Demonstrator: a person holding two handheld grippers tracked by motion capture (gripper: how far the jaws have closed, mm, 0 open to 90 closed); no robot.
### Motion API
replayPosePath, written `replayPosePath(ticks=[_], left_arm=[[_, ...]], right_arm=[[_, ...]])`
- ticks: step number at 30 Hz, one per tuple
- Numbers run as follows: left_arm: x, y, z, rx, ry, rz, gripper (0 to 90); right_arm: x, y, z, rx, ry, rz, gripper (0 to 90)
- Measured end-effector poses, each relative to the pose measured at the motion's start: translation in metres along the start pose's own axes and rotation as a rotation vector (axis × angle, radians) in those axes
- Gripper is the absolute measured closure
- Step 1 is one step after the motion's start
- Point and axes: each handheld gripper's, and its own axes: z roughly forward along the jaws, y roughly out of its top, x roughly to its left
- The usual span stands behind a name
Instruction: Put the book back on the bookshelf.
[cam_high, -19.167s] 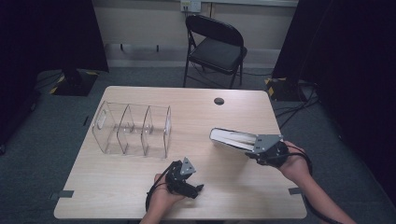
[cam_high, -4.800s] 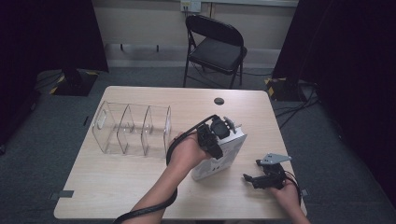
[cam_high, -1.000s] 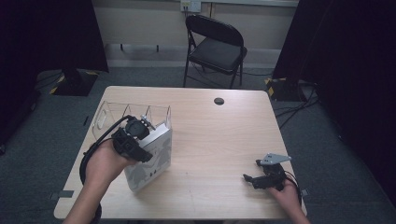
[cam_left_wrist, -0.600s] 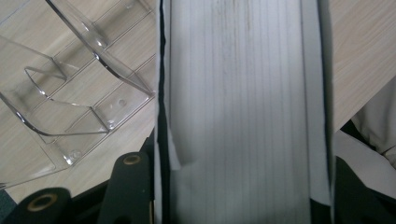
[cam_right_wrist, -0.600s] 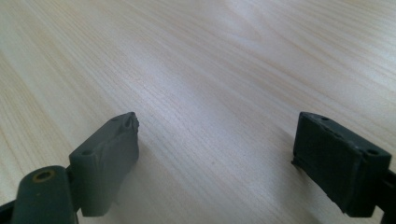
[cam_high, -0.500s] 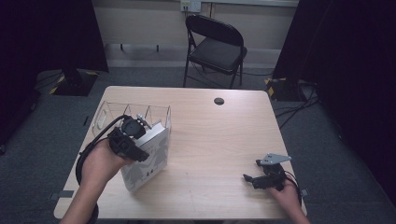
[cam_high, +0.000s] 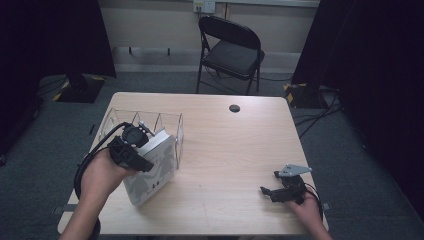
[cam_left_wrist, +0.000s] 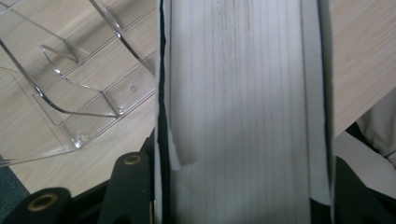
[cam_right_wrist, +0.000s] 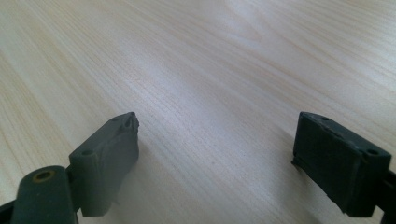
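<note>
Table (cam_high: 235, 150): pale wood, bare over most of its right half.

Clear rack (cam_high: 142, 129): acrylic file sorter with upright dividers, standing near the table's left edge toward the far side. Its slots look empty in the left gripper view (cam_left_wrist: 70, 93).

Book (cam_high: 150, 167): thick, white-grey cover, stood on end and tilted, just in front of the rack's right end and touching or nearly touching the nearest divider. Page block faces the left gripper's camera (cam_left_wrist: 238, 107).

Left gripper (cam_high: 131, 150): jaws clamped across the book's thickness, one pad on each cover; firm hold, no gap showing.

Right gripper (cam_high: 282, 192): resting near the table's front right corner, jaws wide apart (cam_right_wrist: 215, 154), nothing between them, well apart from the work.

Step in hand, as I judge it: slotting the book into the rack. To do it well, square the book upright so its covers run parallel with the dividers, lift the lower edge over the rack's front lip, then lower straight down. Release only once it sits.

In the way: the end divider itself; a tilted entry would catch it and shove the light rack. Small black disc (cam_high: 234, 108) near the far edge, no concern.
</note>
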Motion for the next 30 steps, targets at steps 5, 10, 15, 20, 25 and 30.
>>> replayPosePath(ticks=[5, 10, 15, 20, 25, 30], left_arm=[[0.003, -0.001, 0.003, -0.004, 0.003, -0.031, 53.2], [0.007, -0.001, 0.005, -0.012, 0.015, -0.053, 53.2], [0.012, 0.002, 0.005, -0.003, 0.004, -0.07, 53.2], [0.016, 0.004, 0.007, -0.008, -0.004, -0.085, 53.2], [0.018, 0.006, 0.007, -0.006, -0.001, -0.092, 53.2], [0.021, 0.009, 0.007, -0.008, -0.003, -0.099, 53.2]], right_arm=[[0.0, 0.0, 0.0, 0.0, 0.0, 0.0, 13.5], [0.0, 0.0, 0.0, 0.0, 0.0, 0.0, 13.5], [0.0, 0.0, 0.0, 0.0, -0.001, -0.001, 13.5], [0.0, 0.0, 0.0, 0.0, 0.001, -0.001, 13.5], [0.0, 0.0, 0.0, 0.0, 0.0, -0.001, 13.5], [0.0, 0.0, 0.0, 0.0, 0.001, -0.001, 13.5]])
